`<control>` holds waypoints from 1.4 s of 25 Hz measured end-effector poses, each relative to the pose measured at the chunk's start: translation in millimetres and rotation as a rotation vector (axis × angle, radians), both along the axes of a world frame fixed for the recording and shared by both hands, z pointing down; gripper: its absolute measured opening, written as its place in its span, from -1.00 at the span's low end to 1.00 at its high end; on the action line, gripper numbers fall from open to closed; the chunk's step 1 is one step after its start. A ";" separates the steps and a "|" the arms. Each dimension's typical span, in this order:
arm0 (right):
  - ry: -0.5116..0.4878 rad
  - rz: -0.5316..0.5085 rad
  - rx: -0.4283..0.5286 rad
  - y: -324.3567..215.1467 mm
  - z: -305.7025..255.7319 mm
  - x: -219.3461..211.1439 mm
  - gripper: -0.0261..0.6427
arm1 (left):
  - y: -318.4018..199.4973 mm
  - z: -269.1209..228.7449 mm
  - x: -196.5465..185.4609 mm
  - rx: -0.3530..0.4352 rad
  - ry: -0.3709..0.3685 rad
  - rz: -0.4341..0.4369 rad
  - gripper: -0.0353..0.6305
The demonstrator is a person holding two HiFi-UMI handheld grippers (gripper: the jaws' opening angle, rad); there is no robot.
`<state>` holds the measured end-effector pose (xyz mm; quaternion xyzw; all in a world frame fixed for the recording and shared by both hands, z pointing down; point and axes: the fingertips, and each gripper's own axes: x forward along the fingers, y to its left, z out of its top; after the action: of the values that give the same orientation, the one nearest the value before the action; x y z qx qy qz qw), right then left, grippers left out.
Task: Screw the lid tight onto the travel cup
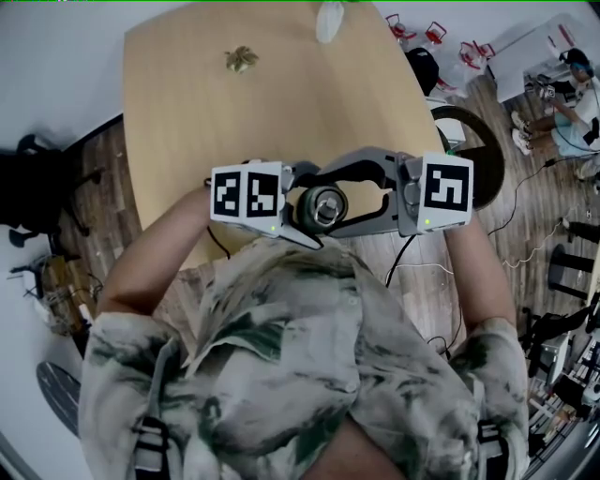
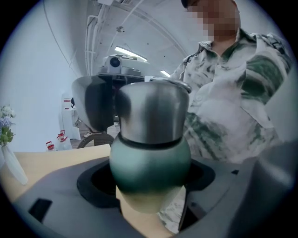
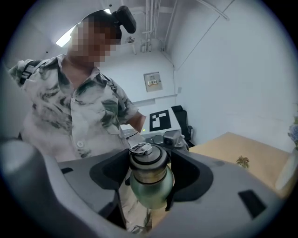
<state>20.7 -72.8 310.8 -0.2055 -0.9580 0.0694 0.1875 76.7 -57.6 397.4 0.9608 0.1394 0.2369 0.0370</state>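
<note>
The travel cup (image 1: 323,206) hangs in the air just off the near table edge, between my two grippers. It has a green body (image 2: 149,162) and a steel lid (image 2: 151,111) with a ring on top (image 3: 139,148). My left gripper (image 1: 302,211) comes in from the left and is shut on the cup's body. My right gripper (image 1: 349,199) comes in from the right with its jaws standing wide around the lid (image 3: 148,160). A dark gap shows beside the lid, so I read it as open.
The wooden table (image 1: 281,103) stretches away ahead, with a small dried sprig (image 1: 241,59) and a white vase (image 1: 328,19) at its far end. A black chair (image 1: 37,178) stands to the left. Another person (image 1: 572,103) sits far right, and cables lie on the floor.
</note>
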 end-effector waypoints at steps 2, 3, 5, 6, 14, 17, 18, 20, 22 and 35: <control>0.005 -0.055 -0.006 6.6 -1.8 -3.4 -0.08 | 4.3 -3.7 0.8 -0.014 0.003 0.037 0.26; 0.004 -0.077 -0.005 9.2 -2.6 -4.6 -0.08 | 6.4 -4.7 0.8 -0.021 0.003 0.052 0.26; 0.003 -0.096 0.010 11.0 -2.6 -5.1 -0.09 | 8.1 -5.0 0.1 -0.027 -0.002 0.063 0.26; 0.006 -0.090 0.020 10.2 -1.9 -5.0 -0.09 | 7.0 -4.6 -0.6 -0.026 -0.005 0.059 0.26; 0.010 0.052 0.076 -3.5 9.3 -8.5 -0.10 | -10.0 7.6 -2.4 0.007 -0.033 -0.035 0.26; 0.019 0.120 0.089 -9.0 19.8 -9.3 -0.10 | -15.7 18.4 -3.2 0.012 -0.053 -0.080 0.26; 0.019 0.142 0.090 -10.3 23.7 -10.7 -0.10 | -17.1 22.4 -4.4 0.014 -0.059 -0.093 0.26; 0.022 0.183 0.087 -12.0 30.0 -14.7 -0.10 | -18.1 28.6 -7.2 0.010 -0.063 -0.113 0.26; 0.029 0.220 0.085 -13.1 34.4 -19.3 -0.10 | -18.2 32.4 -9.8 0.002 -0.063 -0.131 0.26; 0.062 0.396 0.095 -27.6 59.9 -27.4 -0.08 | -28.9 58.1 -21.8 -0.013 -0.081 -0.196 0.26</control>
<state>-6.7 -100.5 370.7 -0.0018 -0.9757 0.0661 0.2091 54.9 -86.5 455.6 0.9591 0.0447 0.2701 0.0716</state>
